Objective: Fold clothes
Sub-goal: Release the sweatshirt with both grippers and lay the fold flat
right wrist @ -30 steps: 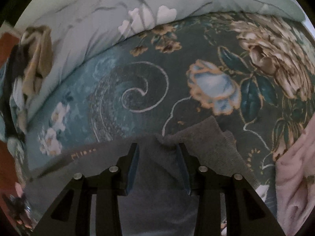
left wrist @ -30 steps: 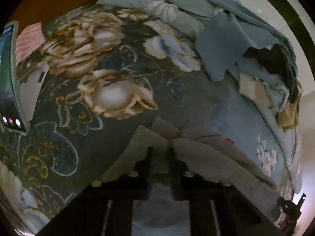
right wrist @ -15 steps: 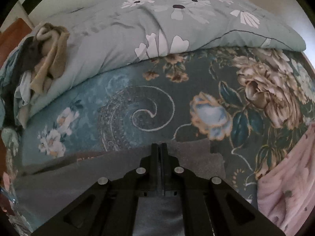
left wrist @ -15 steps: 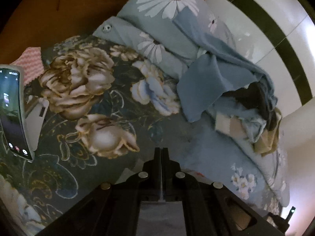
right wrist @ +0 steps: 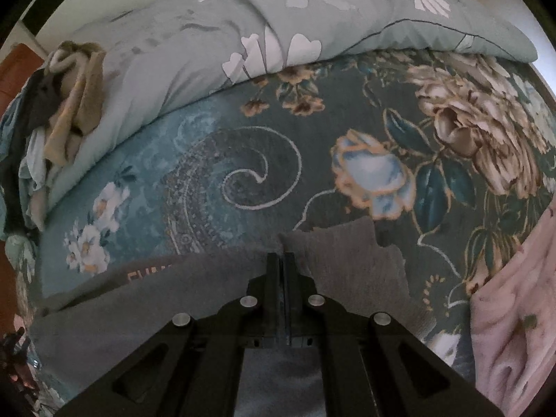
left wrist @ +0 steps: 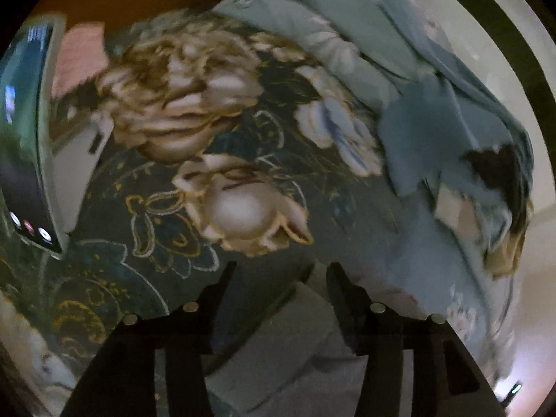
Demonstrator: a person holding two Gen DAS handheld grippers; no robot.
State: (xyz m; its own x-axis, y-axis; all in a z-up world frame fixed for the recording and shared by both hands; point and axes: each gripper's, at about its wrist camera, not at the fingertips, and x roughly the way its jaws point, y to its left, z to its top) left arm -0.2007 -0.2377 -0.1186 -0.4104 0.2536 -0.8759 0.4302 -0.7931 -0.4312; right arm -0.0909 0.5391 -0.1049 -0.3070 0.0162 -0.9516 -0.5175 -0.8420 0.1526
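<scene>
A grey garment with orange lettering lies on the flowered bedspread. In the right wrist view the garment (right wrist: pixel 347 264) spreads under my right gripper (right wrist: pixel 284 255), which is shut on its edge. In the left wrist view my left gripper (left wrist: pixel 279 271) is open, its fingers apart over a folded grey part of the garment (left wrist: pixel 288 340). The view is blurred by motion.
A phone (left wrist: pixel 21 160) stands at the left of the bed, with a pink cloth (left wrist: pixel 78 59) behind it. A pile of clothes (left wrist: pixel 486 173) lies at the right; it also shows in the right wrist view (right wrist: pixel 59 104). A pale duvet (right wrist: pixel 278 34) lies behind, a pink blanket (right wrist: pixel 514 312) at right.
Both grippers closed on the grey garment about half a second ago. The left gripper has since opened and let go of it. The right gripper stays shut on it.
</scene>
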